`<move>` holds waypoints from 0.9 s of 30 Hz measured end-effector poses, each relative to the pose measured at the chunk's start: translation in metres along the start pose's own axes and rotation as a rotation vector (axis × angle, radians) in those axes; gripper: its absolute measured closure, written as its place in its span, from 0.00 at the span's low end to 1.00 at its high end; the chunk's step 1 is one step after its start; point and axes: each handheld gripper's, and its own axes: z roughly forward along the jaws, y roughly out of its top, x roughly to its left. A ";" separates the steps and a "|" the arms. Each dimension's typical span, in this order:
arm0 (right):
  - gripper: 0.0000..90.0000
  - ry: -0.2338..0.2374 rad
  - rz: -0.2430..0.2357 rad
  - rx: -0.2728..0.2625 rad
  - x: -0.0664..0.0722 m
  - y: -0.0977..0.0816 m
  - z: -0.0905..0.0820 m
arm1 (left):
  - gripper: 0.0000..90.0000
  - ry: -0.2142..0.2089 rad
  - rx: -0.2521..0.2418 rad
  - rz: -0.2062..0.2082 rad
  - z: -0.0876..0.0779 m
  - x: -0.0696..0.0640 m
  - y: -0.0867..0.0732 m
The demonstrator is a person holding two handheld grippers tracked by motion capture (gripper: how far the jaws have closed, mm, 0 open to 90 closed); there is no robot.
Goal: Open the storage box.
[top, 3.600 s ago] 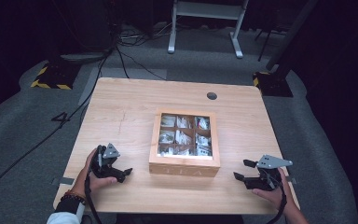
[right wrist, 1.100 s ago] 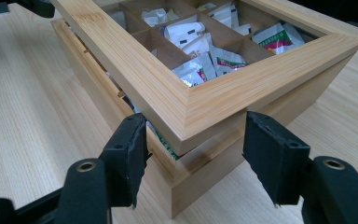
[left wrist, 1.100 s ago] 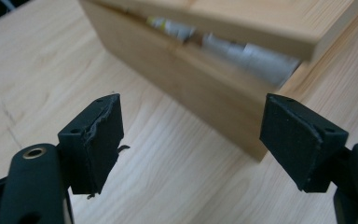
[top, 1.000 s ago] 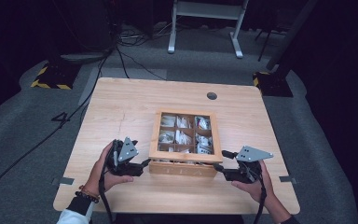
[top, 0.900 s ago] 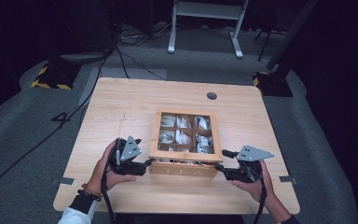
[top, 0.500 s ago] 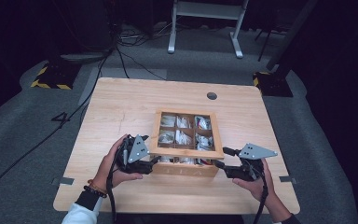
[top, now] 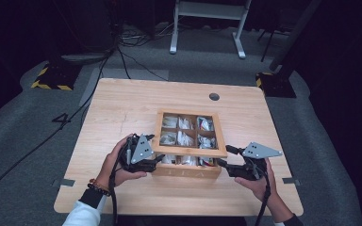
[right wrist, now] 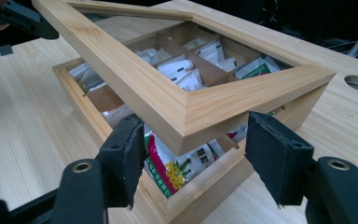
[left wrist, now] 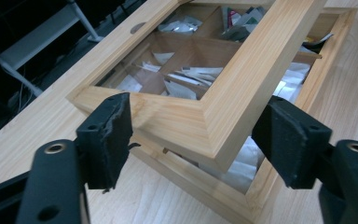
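on the wooden table (top: 122, 108), both grippers' fingers (left wrist: 107, 135) (right wrist: 126, 158) straddle the raised lid's (top: 188, 149) front corners, the left's just closing.

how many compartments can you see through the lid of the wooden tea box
6 through the glass-paned wooden lid of the light wooden tea box: three in the far row, three in the row nearer the person, all holding sachets. A third row shows under the lid's raised front edge; its count is partly hidden.

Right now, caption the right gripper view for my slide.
Right claw straddles the raised corner of the tea box's lid, tea packets visible beneath.
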 end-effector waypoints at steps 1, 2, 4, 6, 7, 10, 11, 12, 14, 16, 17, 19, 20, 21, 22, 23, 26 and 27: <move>0.43 -0.005 -0.001 -0.005 0.000 0.001 0.000 | 0.34 0.005 0.000 0.002 0.001 0.001 0.001; 0.43 -0.004 0.006 -0.010 0.000 0.002 -0.001 | 0.34 0.007 -0.006 0.007 0.001 0.002 0.002; 0.43 -0.007 0.008 -0.022 -0.001 0.004 -0.001 | 0.34 0.004 -0.013 0.005 0.001 0.004 0.004; 0.43 -0.007 0.016 -0.034 -0.001 0.006 -0.002 | 0.35 0.001 -0.017 0.008 0.002 0.006 0.007; 0.43 -0.010 0.016 -0.038 -0.002 0.006 -0.003 | 0.35 0.003 -0.023 0.006 0.003 0.007 0.008; 0.43 -0.013 0.021 -0.056 -0.002 0.009 -0.003 | 0.37 0.006 -0.033 0.003 0.004 0.009 0.011; 0.43 -0.015 0.018 -0.056 -0.003 0.009 -0.003 | 0.38 0.005 -0.038 0.000 0.005 0.010 0.012; 0.43 -0.015 0.018 -0.057 -0.003 0.009 -0.003 | 0.38 0.005 -0.045 -0.003 0.005 0.011 0.014; 0.43 -0.013 0.022 -0.060 -0.003 0.009 -0.004 | 0.40 0.001 -0.062 -0.012 0.004 0.014 0.016; 0.43 -0.016 0.023 -0.062 -0.003 0.009 -0.005 | 0.42 0.001 -0.077 -0.021 0.004 0.016 0.018; 0.43 -0.015 0.024 -0.062 -0.004 0.009 -0.006 | 0.43 0.015 -0.078 -0.019 0.004 0.016 0.019; 0.43 -0.016 0.028 -0.063 -0.005 0.008 -0.006 | 0.46 0.015 -0.086 -0.030 0.004 0.019 0.020; 0.43 -0.018 0.029 -0.064 -0.006 0.007 -0.007 | 0.46 0.012 -0.088 -0.033 0.004 0.020 0.020; 0.43 -0.019 0.034 -0.064 -0.006 0.006 -0.007 | 0.46 0.012 -0.093 -0.036 0.003 0.021 0.021; 0.43 -0.019 0.038 -0.061 -0.007 0.006 -0.008 | 0.47 0.011 -0.096 -0.038 0.003 0.022 0.022; 0.43 -0.020 0.039 -0.062 -0.008 0.005 -0.008 | 0.47 0.009 -0.099 -0.045 0.003 0.024 0.023; 0.43 -0.024 0.044 -0.056 -0.010 0.003 -0.009 | 0.48 0.000 -0.100 -0.050 0.003 0.027 0.026; 0.43 -0.031 0.041 -0.055 -0.011 0.002 -0.010 | 0.48 -0.001 -0.103 -0.054 0.003 0.028 0.026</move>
